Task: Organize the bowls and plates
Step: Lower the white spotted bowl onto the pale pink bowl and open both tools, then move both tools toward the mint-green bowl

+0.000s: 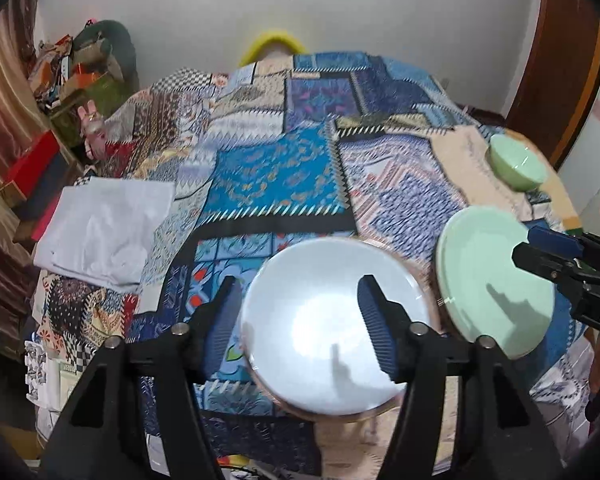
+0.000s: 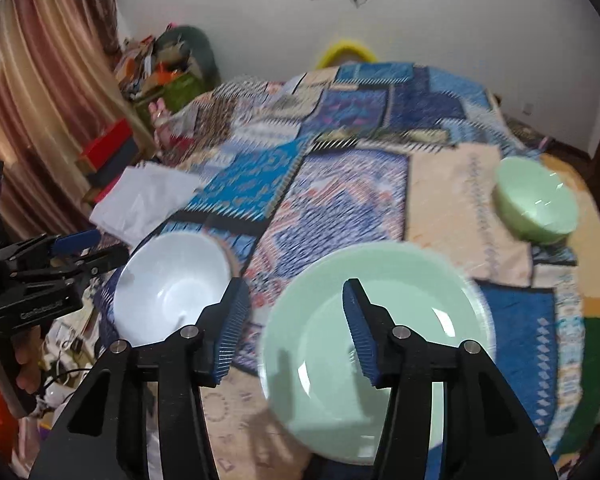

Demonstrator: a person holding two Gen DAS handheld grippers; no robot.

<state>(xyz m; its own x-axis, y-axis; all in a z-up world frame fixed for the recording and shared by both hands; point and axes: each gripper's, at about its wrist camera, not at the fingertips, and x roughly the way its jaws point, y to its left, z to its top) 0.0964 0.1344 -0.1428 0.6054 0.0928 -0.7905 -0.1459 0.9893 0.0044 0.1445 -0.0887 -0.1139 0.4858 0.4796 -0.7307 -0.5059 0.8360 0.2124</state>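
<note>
A white bowl point(image 1: 332, 328) sits on the patchwork bedspread point(image 1: 272, 176). My left gripper point(image 1: 300, 316) is open, its right finger over the bowl and its left finger outside the rim. A pale green plate point(image 2: 376, 344) lies to the right; my right gripper point(image 2: 296, 328) is open, its right finger over the plate and its left finger outside it. The plate also shows in the left wrist view point(image 1: 484, 280), and the white bowl in the right wrist view point(image 2: 172, 284). A small green bowl point(image 2: 536, 200) stands at the far right, also in the left wrist view point(image 1: 516, 162).
A folded white cloth point(image 1: 104, 228) lies on the left of the bedspread. Boxes and clutter point(image 1: 76, 80) pile up by the curtain at the left. A yellow object point(image 1: 272, 44) sticks up behind the far edge. A wooden door frame point(image 1: 560, 64) stands at the right.
</note>
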